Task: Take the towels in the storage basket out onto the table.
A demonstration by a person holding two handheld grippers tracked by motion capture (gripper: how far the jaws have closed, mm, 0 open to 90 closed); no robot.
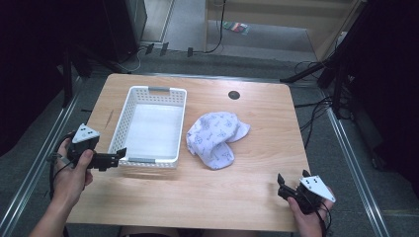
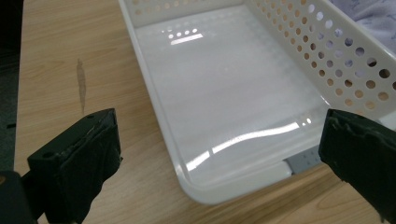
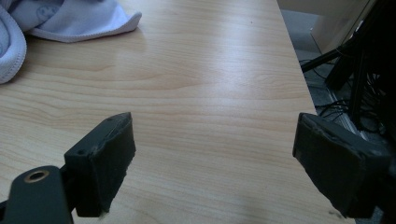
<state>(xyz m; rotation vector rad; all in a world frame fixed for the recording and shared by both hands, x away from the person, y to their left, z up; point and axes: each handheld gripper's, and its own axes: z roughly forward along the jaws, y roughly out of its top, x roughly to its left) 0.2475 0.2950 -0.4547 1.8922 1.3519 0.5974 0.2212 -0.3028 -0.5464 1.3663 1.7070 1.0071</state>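
Note:
A white perforated basket [image 1: 181, 123] stands empty on the left half of the wooden table [image 1: 247, 168]. To its right lies a crumpled white cloth with a pale blue print [image 1: 215, 138]. My left gripper [image 1: 117, 157] is open at the basket's near left corner. In the left gripper view its jaws stand wide apart [image 2: 219, 123] over the basket's near end [image 2: 154, 93], and the cloth [image 2: 373, 14] shows beyond the far wall. My right gripper [image 1: 292, 178] is open and holds nothing near the table's front right corner. The right gripper view has it [image 3: 215, 128] over bare wood, the cloth [image 3: 70, 18] ahead and to the left.
A round black cable hole [image 1: 234, 95] sits near the table's far edge. The table's right edge [image 3: 299, 79] runs close beside my right gripper. Cables and dark stand legs [image 1: 326, 74] lie on the floor to the right. A dark streak [image 2: 81, 84] marks the wood left of the basket.

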